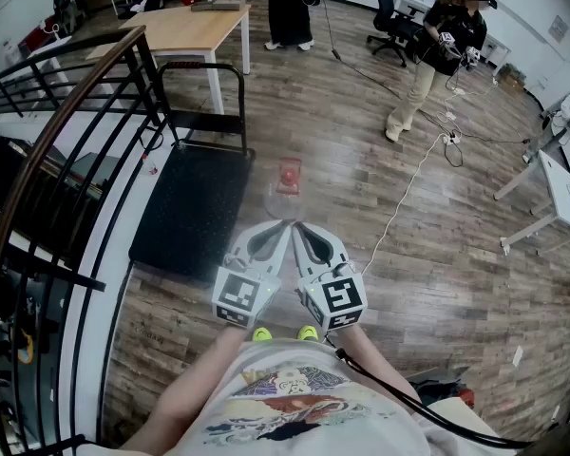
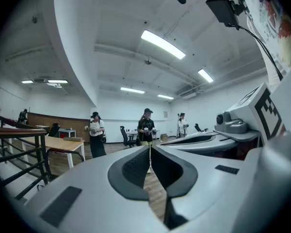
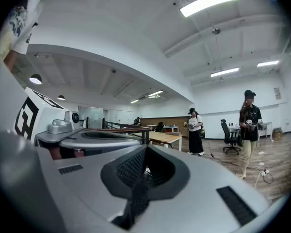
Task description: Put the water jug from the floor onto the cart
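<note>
2 hand-held grippers are held level and side by side, with their tips close together. The left gripper [image 1: 283, 228] is closed, its jaws pressed together with nothing between them. The right gripper [image 1: 300, 228] is closed in the same way and is also empty.

A clear water jug [image 1: 289, 177] with a red cap is seen on the wooden floor [image 1: 361, 141], just ahead of both gripper tips and apart from them. A black flat cart [image 1: 190, 207] is placed ahead and to the left of the left gripper, with its handle [image 1: 204, 66] at the far end. The jug is beside the cart's right edge, not on it.

A wooden table [image 1: 195, 27] is seen farther ahead, beyond the cart. A dark railing [image 1: 66, 112] curves away well to the left of the left gripper. A white cable [image 1: 408, 188] is laid across the floor ahead and to the right of the right gripper. 2 people are seen standing well ahead.
</note>
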The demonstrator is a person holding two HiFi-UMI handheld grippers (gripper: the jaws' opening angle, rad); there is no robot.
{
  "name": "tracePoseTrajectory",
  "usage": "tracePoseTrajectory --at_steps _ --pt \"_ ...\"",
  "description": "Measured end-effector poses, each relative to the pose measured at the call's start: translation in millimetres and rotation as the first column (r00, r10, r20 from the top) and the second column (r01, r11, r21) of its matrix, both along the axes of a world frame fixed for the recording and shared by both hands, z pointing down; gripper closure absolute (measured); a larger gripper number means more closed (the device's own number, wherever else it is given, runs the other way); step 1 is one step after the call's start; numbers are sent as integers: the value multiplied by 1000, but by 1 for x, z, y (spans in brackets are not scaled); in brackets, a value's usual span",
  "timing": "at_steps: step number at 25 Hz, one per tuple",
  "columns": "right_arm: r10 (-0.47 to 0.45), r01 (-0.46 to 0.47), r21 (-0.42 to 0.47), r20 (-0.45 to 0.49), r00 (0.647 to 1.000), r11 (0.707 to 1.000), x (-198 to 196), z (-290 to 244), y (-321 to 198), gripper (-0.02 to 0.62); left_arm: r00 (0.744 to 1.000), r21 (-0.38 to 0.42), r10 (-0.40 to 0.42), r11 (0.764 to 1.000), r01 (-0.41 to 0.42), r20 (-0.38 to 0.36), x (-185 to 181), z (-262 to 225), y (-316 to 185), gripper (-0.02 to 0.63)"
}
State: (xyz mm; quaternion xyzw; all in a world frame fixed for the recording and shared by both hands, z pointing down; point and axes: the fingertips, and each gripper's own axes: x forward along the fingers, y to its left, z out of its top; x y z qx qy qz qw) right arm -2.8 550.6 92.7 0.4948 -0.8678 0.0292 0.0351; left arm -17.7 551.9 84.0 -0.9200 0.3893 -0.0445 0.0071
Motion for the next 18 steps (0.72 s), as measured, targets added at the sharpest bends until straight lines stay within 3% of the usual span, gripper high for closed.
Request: tracePoseTrajectory --at_steps 18 --pt "11 -11 -12 13 1000 1000 -11 1 7 574 1000 -8 -14 1000 14 -5 -14 7 8 589"
